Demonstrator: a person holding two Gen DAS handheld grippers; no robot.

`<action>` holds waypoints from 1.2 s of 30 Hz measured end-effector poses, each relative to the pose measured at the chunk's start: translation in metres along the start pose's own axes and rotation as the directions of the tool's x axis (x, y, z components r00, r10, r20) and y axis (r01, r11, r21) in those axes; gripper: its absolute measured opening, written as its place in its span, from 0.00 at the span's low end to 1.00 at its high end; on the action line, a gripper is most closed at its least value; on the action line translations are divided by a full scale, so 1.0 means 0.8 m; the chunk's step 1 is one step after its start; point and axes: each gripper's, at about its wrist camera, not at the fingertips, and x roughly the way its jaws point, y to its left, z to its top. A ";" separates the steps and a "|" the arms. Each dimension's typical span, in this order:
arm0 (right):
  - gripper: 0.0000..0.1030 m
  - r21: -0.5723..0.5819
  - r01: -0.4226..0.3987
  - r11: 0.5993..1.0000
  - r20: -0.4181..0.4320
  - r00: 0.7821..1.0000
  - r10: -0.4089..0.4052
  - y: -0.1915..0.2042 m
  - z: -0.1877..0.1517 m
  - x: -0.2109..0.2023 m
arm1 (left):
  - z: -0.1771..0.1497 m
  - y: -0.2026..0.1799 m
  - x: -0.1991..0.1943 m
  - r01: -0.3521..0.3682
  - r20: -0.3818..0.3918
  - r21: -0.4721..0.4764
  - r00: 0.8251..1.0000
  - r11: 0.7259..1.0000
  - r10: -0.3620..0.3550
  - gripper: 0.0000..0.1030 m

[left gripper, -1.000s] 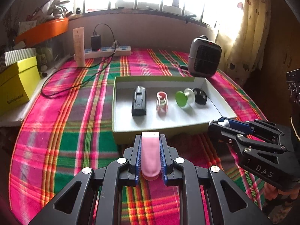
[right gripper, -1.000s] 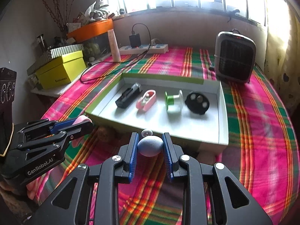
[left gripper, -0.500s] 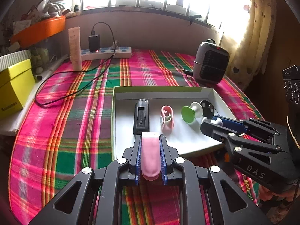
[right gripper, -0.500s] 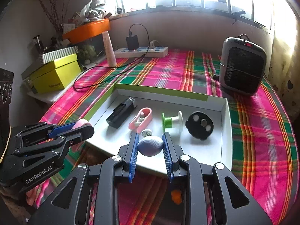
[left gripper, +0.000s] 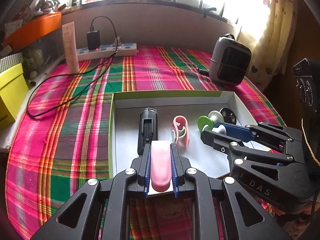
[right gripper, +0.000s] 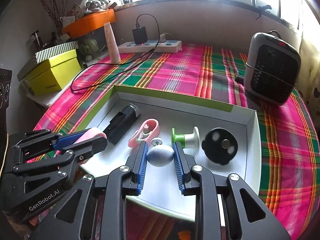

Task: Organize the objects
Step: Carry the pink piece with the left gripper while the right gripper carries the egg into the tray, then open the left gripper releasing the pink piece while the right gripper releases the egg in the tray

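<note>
A white tray with a green rim [left gripper: 168,94] [right gripper: 170,95] lies on the plaid cloth. In it sit a black oblong device [left gripper: 148,128] [right gripper: 121,127], a pink clip [left gripper: 180,132] [right gripper: 146,133], a green-and-white spool [left gripper: 208,120] [right gripper: 186,139] and a black disc [left gripper: 228,115] [right gripper: 220,149]. My left gripper [left gripper: 160,146] [right gripper: 101,138] is shut on a flat pink piece [left gripper: 160,166] [right gripper: 90,135], over the tray's front left. Beside it, my right gripper [right gripper: 160,146] [left gripper: 212,132] is shut on a grey egg-shaped ball [right gripper: 160,155], above the tray floor near a small silver button [right gripper: 156,141].
A grey heater [left gripper: 230,66] [right gripper: 272,68] stands behind the tray at the right. A power strip [left gripper: 106,51] with a charger and trailing black cable, an upright tube [left gripper: 70,48] and a yellow box [right gripper: 52,76] line the back left. A curtain hangs at the far right.
Both grippers have moved forward from in front of the tray to over its near part, each still holding its object. The things in the tray have not moved.
</note>
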 end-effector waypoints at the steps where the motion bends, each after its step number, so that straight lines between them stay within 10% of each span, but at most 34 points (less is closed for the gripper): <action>1: 0.26 -0.003 -0.001 1.000 -0.004 1.000 0.001 0.000 0.001 0.002 | 0.001 0.001 0.002 0.000 -0.004 -0.003 1.000 1.000 0.000 0.15; 36: 0.26 -0.034 0.012 0.999 -0.061 0.998 -0.014 -0.002 0.025 0.050 | 0.009 0.007 0.034 -0.025 -0.061 -0.021 0.998 0.999 0.023 0.15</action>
